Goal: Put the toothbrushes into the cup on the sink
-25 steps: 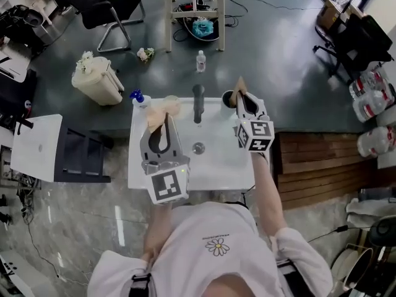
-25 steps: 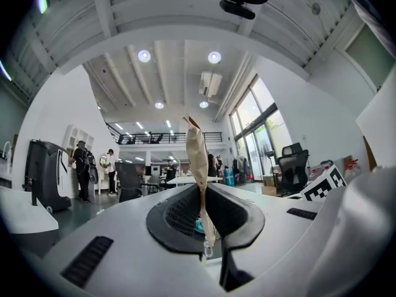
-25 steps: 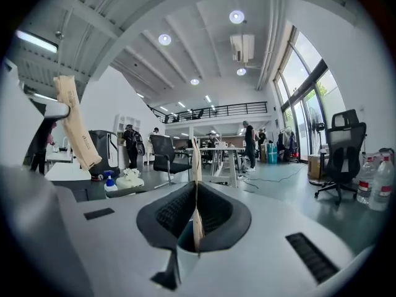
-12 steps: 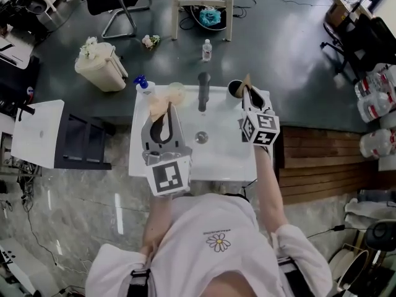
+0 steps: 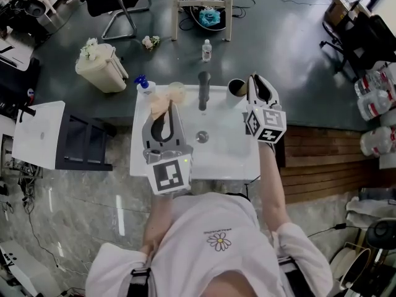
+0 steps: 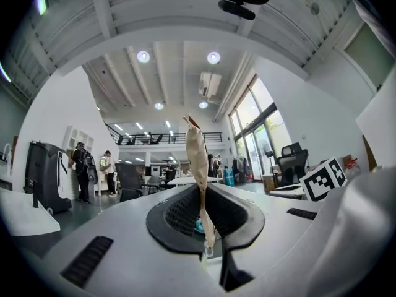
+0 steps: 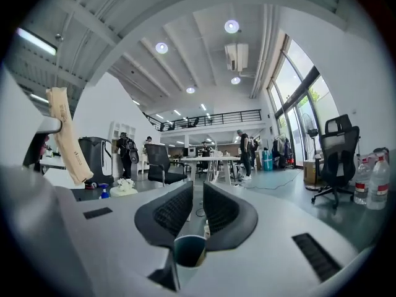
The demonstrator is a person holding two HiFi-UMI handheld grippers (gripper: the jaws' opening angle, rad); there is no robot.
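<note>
Jaws of the left gripper (image 6: 204,218) are pinching a paper-wrapped toothbrush (image 6: 197,159), which is standing upright at centre frame. Right gripper (image 7: 198,206) is hovering with its jaws slightly parted and empty, just above the cup (image 5: 235,88) at the sink's (image 5: 216,156) upper right corner.

Toothbrush (image 6: 198,159) tan-wrapped, cup (image 5: 236,88) dk, sink (image 5: 229,156) wht.

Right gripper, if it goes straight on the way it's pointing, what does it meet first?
Probably nothing close: the right gripper points level over the cup, its open jaws empty. Beyond lies open floor, though depth is unclear.
</note>
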